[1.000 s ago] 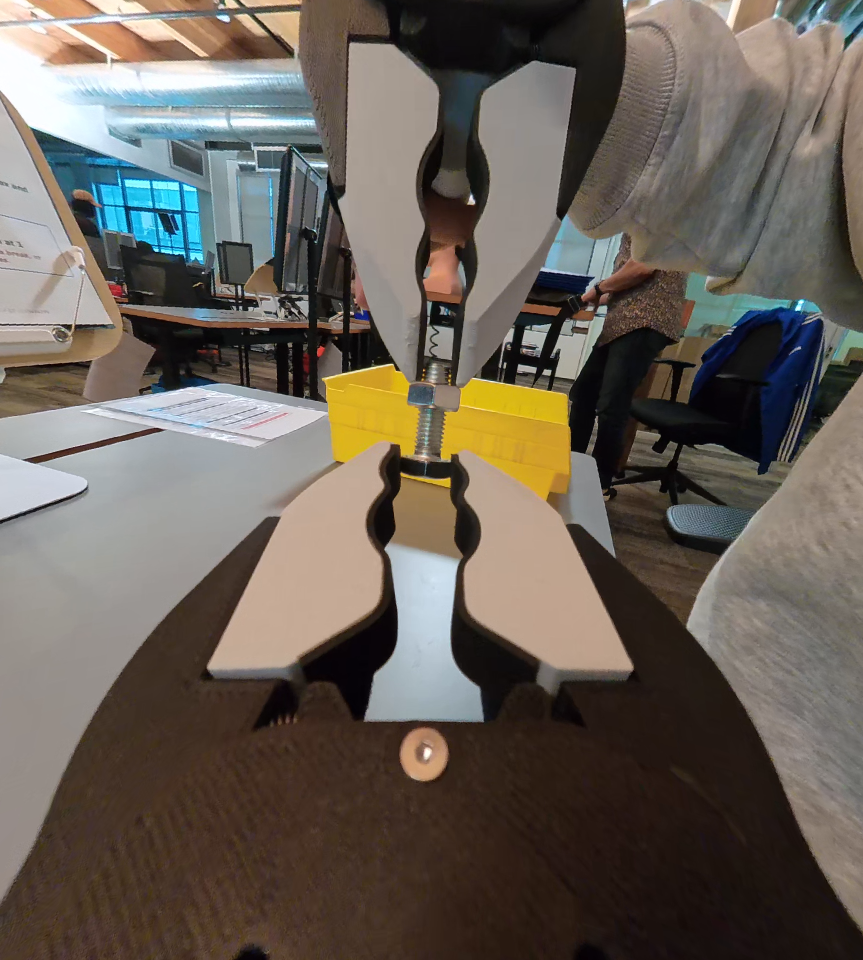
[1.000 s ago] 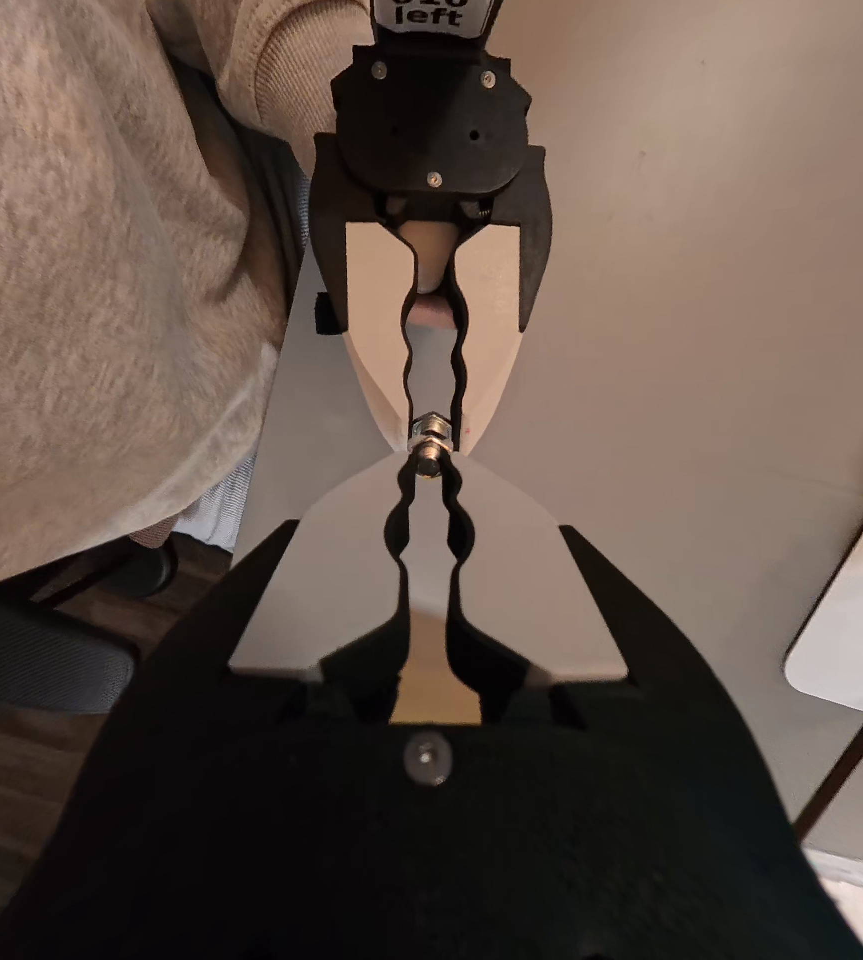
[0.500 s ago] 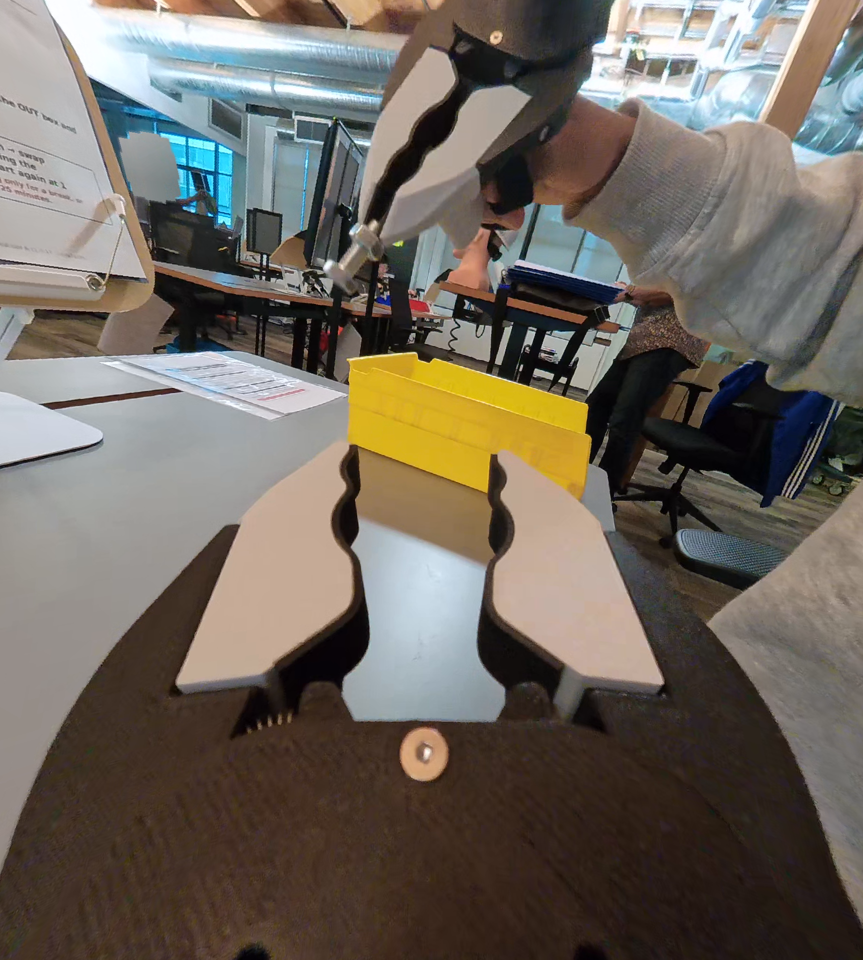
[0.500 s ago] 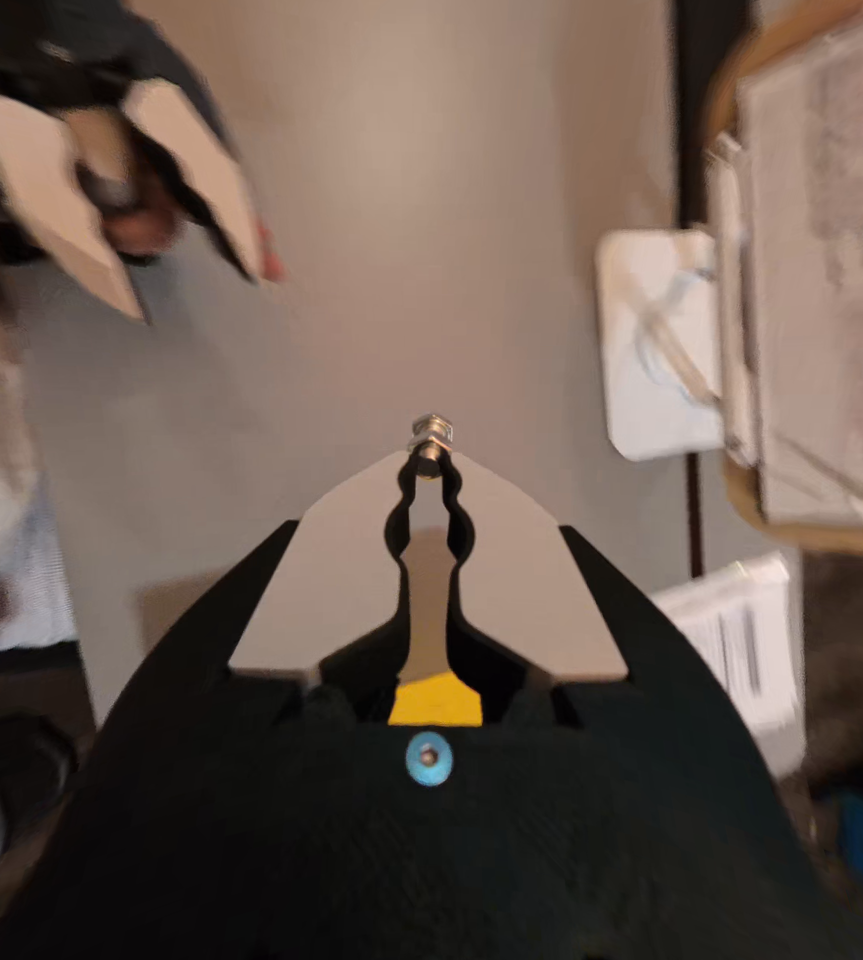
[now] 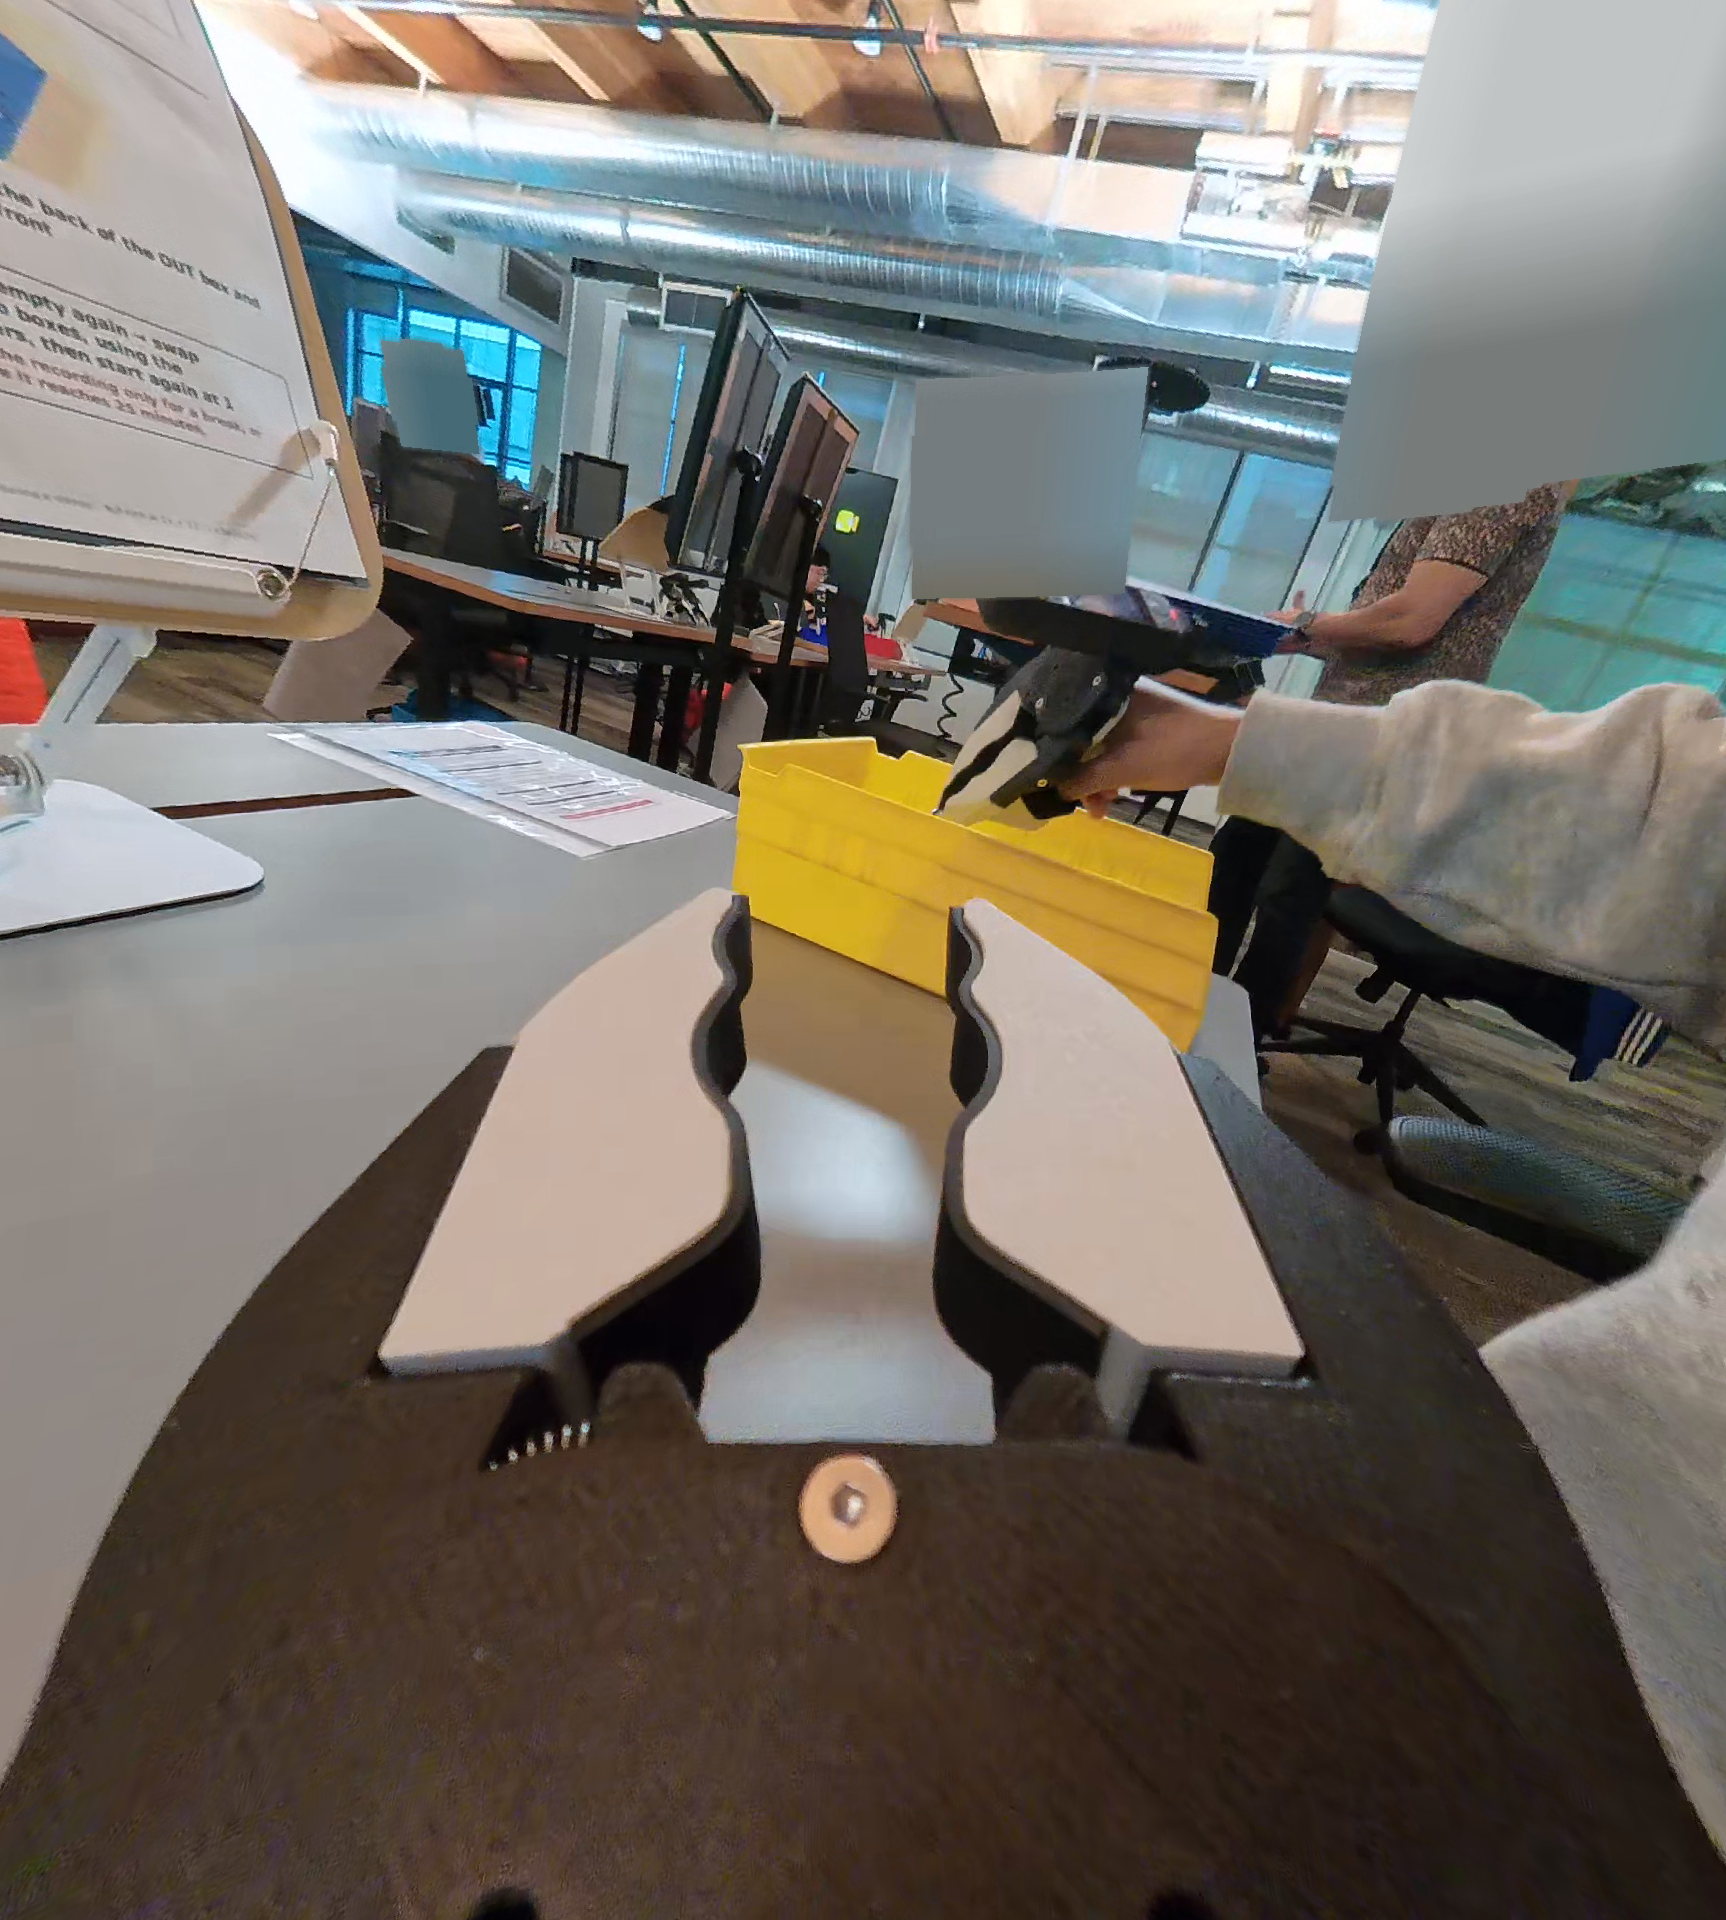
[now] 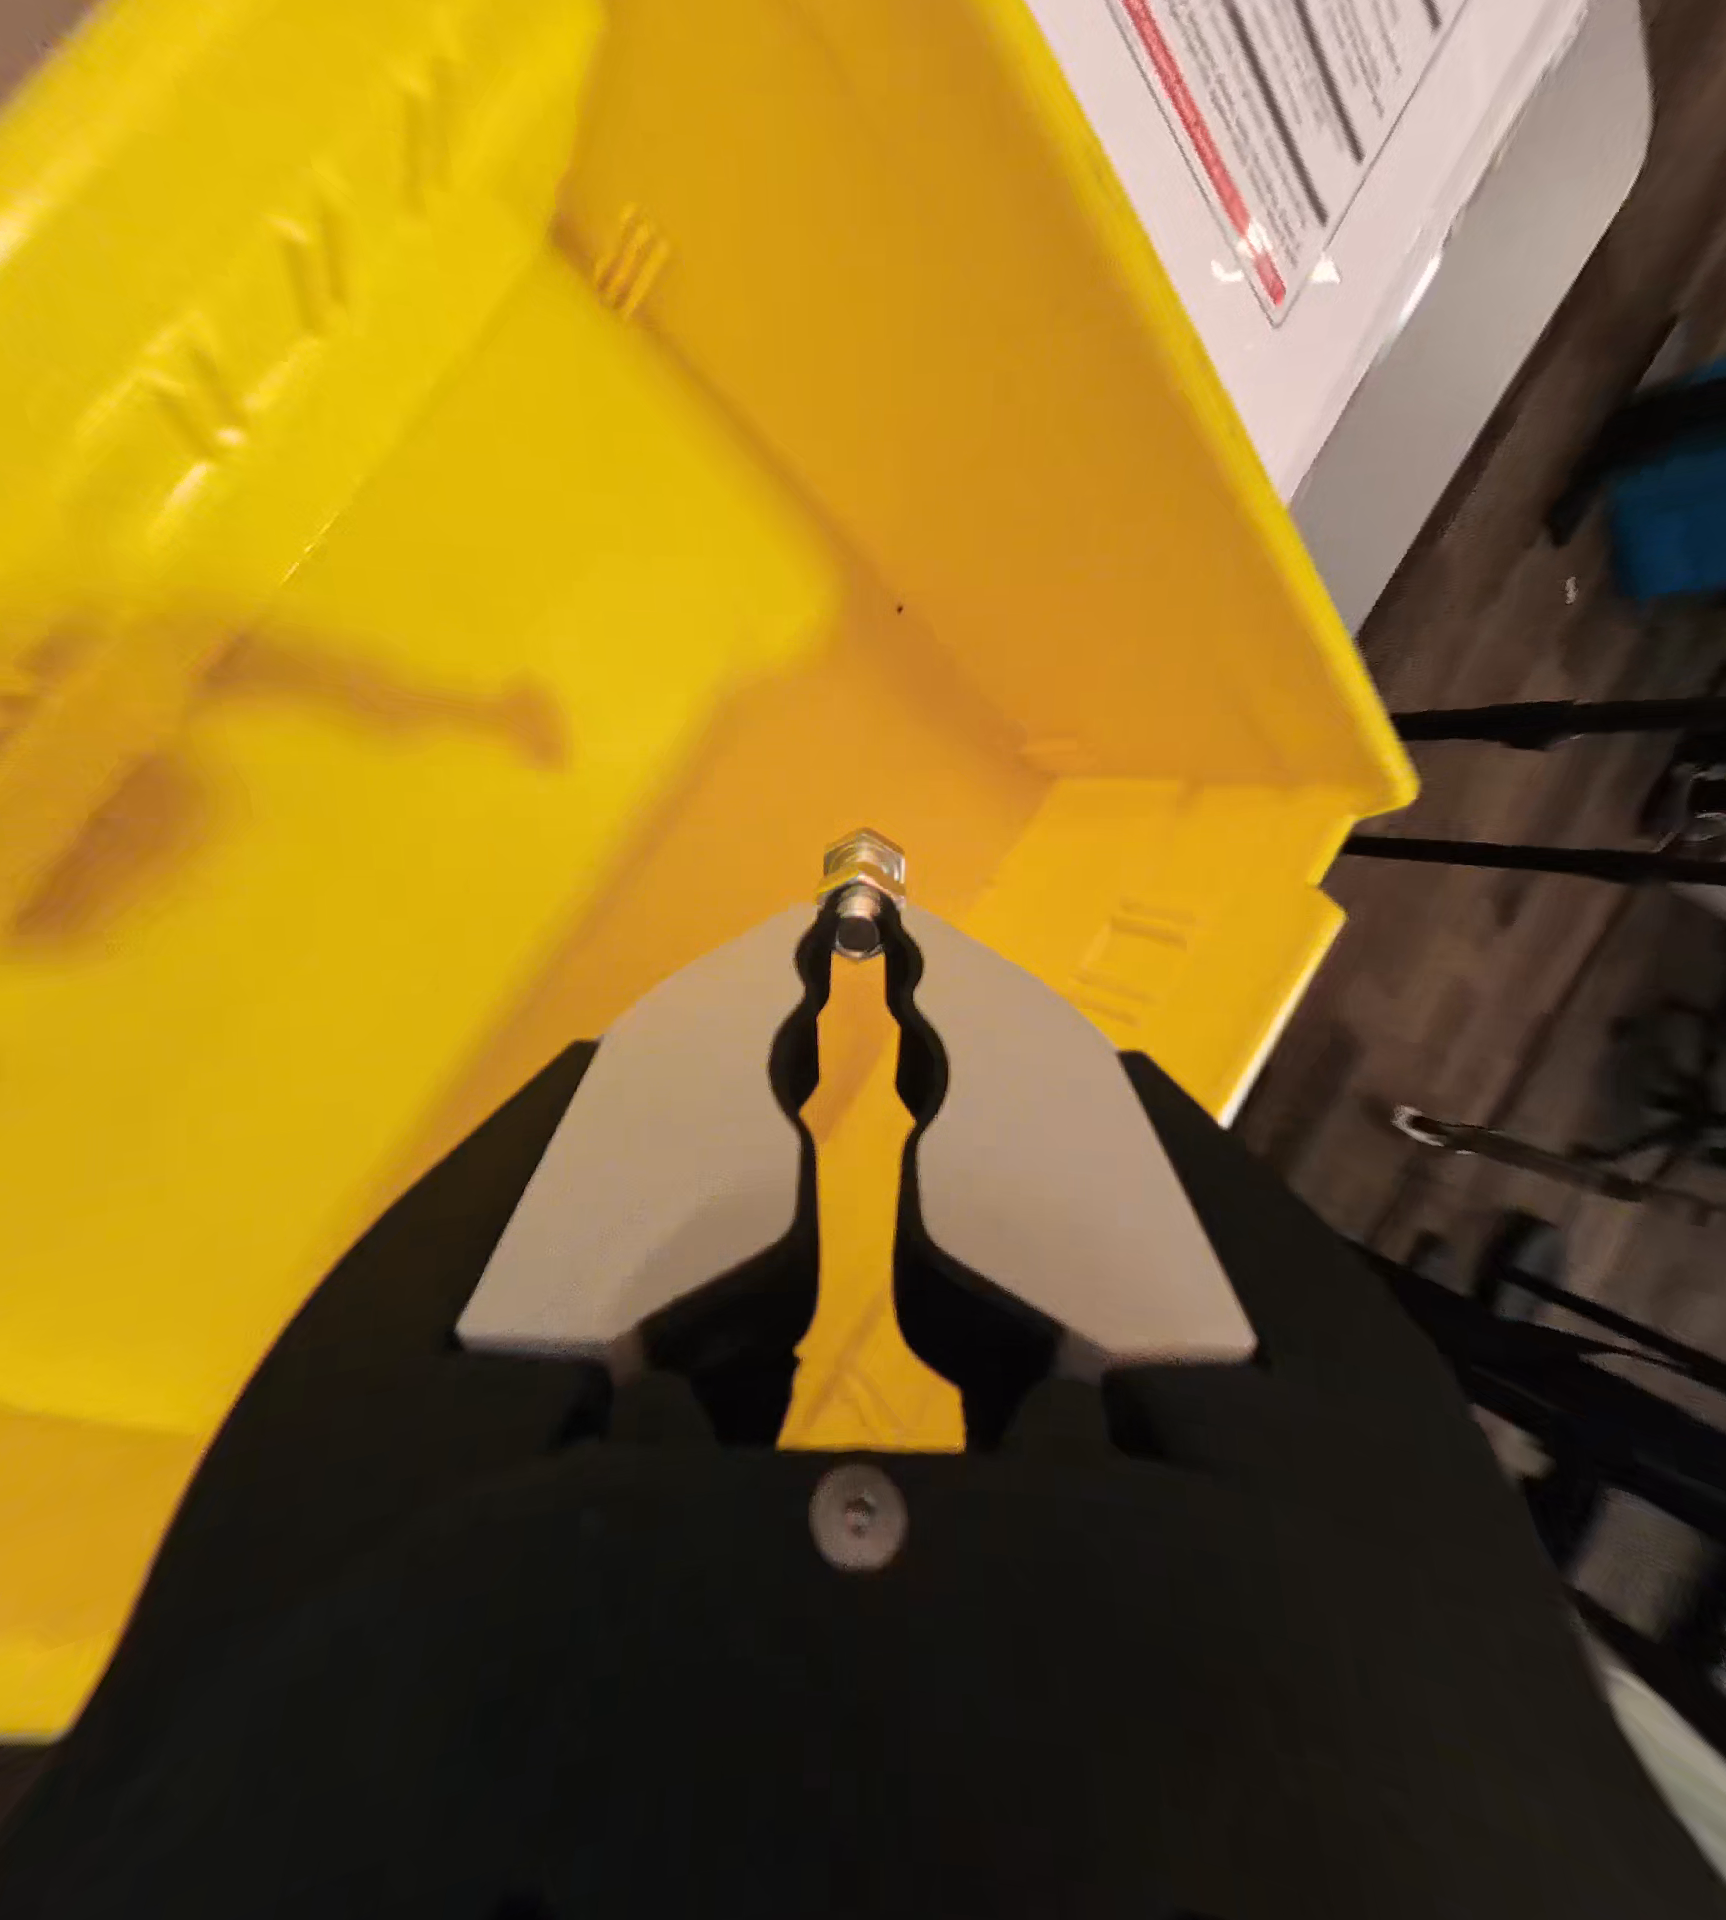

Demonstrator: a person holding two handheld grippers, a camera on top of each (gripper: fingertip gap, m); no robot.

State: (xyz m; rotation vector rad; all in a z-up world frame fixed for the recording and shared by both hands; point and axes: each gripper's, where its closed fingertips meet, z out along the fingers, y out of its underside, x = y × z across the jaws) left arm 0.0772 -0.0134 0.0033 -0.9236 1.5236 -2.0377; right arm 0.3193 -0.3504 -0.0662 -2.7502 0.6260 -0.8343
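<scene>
Two grippers share a grey table (image 5: 163, 1039). At lower centre of its own view, the left gripper (image 5: 843, 940) hovers with fingers spread and empty, aimed at a yellow bin (image 5: 973, 894) just ahead. At right in that view, the right gripper (image 5: 968, 795) dips into the bin. Its own view, centre frame, shows the fingers (image 6: 984, 997) pinched on a bolt (image 6: 864, 883) with a nut, over the bin floor (image 6: 630, 520). A printed sheet (image 5: 516, 779) lies beyond, and a document stand (image 5: 59, 831) sits at left.
</scene>
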